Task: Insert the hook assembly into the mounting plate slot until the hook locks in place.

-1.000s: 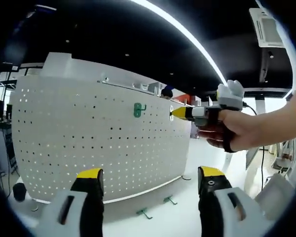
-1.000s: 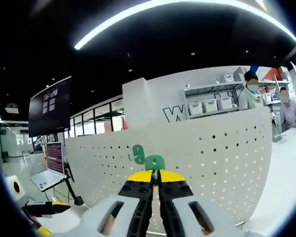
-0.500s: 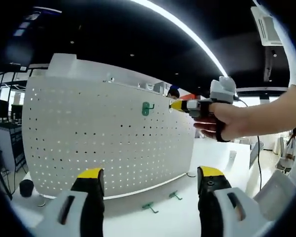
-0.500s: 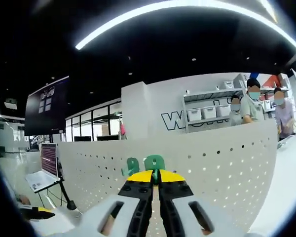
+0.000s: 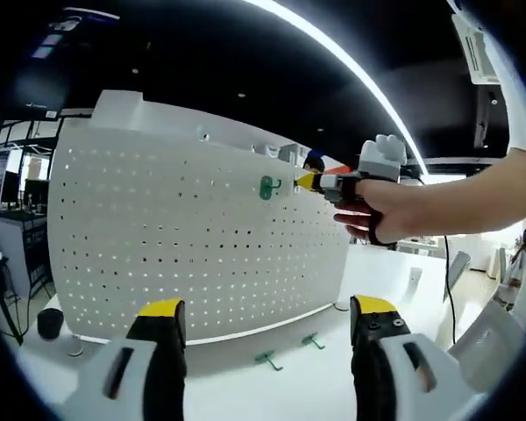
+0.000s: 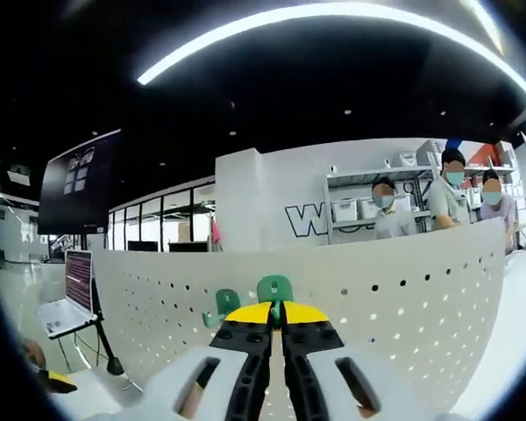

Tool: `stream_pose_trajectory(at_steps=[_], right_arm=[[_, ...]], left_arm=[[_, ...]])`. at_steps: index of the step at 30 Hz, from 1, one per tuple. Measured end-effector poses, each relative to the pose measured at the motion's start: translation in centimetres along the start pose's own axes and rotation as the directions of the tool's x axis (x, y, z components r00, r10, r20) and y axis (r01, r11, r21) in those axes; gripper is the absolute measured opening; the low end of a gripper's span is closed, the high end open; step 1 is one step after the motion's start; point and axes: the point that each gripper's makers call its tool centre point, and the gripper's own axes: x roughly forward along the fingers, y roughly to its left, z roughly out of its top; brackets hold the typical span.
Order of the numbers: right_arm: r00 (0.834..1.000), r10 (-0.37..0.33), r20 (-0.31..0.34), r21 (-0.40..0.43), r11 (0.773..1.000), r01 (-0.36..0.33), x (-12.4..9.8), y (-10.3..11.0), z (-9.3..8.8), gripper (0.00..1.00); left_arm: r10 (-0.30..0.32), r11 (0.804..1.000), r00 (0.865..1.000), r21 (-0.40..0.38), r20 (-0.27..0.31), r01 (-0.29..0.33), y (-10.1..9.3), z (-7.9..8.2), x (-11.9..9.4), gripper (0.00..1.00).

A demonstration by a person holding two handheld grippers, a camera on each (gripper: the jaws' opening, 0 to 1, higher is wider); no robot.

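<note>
One green hook (image 6: 274, 288) sits clamped in the right gripper (image 6: 276, 309), its jaws shut on it, right at the pegboard (image 5: 193, 237) face near another hook (image 5: 268, 186) already hung (locking cannot be judged). Left gripper (image 5: 263, 309) jaws stand apart, empty; two hooks (image 5: 265, 359) lie on the surface below the pegboard.
</note>
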Motion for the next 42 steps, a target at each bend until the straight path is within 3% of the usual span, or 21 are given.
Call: stream_pose_trajectory(at_steps=[17, 24, 36, 42], right_arm=[[1.0, -0.008, -0.017, -0.014, 1.0, 0.008, 1.4, 0.0, -1.0, 0.01], [0.999, -0.036, -0.03, -0.001, 0.999, 0.036, 1.6, -0.1, -1.4, 0.01], [0.986, -0.154, -0.07, -0.018, 0.988, 0.154, 1.9, 0.1, -1.6, 0.03], [0.987, -0.145, -0.072, -0.024, 0.989, 0.143, 1.8, -0.1, -1.5, 0.02]], left_arm=[[0.008, 1.0, 1.0, -0.019, -0.026, -0.008, 0.3, -0.8, -0.1, 0.78], [0.007, 1.0, 0.999, -0.026, -0.032, -0.008, 0.4, -1.0, 0.0, 0.77], [0.019, 1.0, 0.999, -0.023, -0.036, -0.02, 1.0, -0.8, -0.6, 0.76], [0.02, 0.999, 0.999, -0.025, -0.035, -0.021, 0.9, -1.0, -0.8, 0.76]])
